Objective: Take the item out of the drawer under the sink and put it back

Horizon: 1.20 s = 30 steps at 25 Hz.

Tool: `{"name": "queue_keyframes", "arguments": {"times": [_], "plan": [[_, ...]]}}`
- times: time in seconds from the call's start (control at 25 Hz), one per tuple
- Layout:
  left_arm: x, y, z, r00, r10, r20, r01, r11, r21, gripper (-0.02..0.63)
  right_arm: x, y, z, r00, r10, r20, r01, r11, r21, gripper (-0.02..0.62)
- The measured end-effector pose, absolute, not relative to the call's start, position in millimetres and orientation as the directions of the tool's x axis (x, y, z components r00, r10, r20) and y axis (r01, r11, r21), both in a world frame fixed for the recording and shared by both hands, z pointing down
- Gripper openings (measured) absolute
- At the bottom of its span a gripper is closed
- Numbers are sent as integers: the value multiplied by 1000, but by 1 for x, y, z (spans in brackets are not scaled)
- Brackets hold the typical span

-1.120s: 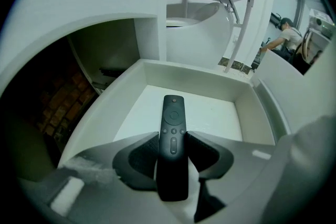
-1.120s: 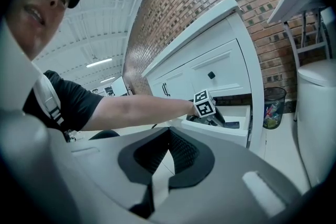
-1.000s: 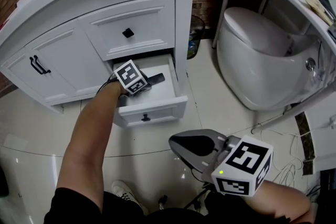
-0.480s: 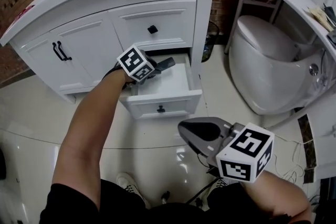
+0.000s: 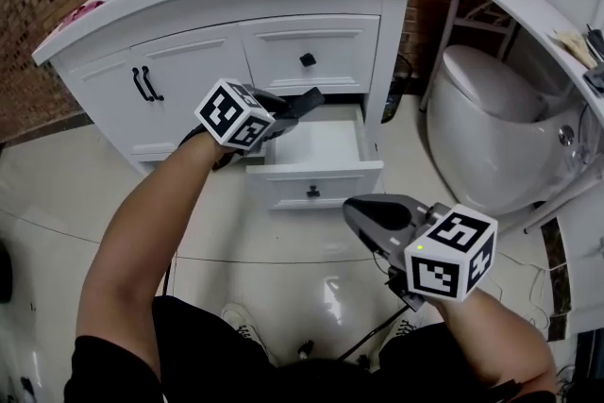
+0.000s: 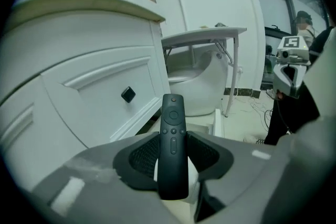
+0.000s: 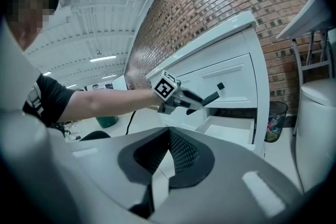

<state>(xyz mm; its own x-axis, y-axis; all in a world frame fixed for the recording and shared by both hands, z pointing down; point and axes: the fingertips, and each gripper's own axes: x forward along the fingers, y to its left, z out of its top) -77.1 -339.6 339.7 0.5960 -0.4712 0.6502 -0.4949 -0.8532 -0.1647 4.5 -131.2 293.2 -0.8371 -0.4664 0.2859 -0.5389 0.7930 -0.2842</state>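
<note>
A black remote control [image 6: 173,149] sits upright between the pads of my left gripper [image 6: 174,157], which is shut on it. In the head view the left gripper [image 5: 286,115] hangs above the open lower drawer [image 5: 323,149] of the white sink cabinet, with the remote [image 5: 307,99] sticking out toward the cabinet. The drawer's white inside looks bare. My right gripper [image 5: 376,214] stays low in front of the drawer, over the floor, shut with nothing in it. The right gripper view shows its pads [image 7: 181,152] meeting, and beyond them the left gripper [image 7: 185,100] with the remote [image 7: 211,98].
The white sink cabinet [image 5: 189,71] has a shut upper drawer with a black knob [image 5: 308,59] and a door to the left. A white toilet [image 5: 491,109] stands right of it, and a bin [image 7: 273,120] sits between them. Cables [image 5: 377,335] lie on the glossy floor.
My left gripper has lifted up out of the drawer with the remote still in its grip. The right gripper has hardly moved.
</note>
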Motion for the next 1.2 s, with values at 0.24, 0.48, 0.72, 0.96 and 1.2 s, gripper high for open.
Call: {"name": "queue_keyframes", "arguments": {"times": [0.24, 0.48, 0.72, 0.96, 1.2], "plan": [[-85, -275, 293, 673, -529, 517, -544, -827, -139, 169, 12, -136, 290, -814, -513, 272, -577, 769, -276, 3], [-77, -192, 254, 761, -537, 364, -546, -833, -87, 169, 17, -132, 281, -802, -546, 242, -596, 757, -266, 3], [-77, -139, 239, 790, -553, 266, -568, -823, -21, 169, 10, -120, 276, -809, -535, 242, -584, 778, -232, 3], [-84, -103, 231, 798, -581, 160, -595, -802, 57, 169, 5, -110, 272, -821, -520, 236, -565, 797, -213, 3], [-88, -96, 258, 796, -579, 177, -600, -795, 95, 169, 5, -105, 269, -830, -510, 225, -553, 801, -227, 3]]}}
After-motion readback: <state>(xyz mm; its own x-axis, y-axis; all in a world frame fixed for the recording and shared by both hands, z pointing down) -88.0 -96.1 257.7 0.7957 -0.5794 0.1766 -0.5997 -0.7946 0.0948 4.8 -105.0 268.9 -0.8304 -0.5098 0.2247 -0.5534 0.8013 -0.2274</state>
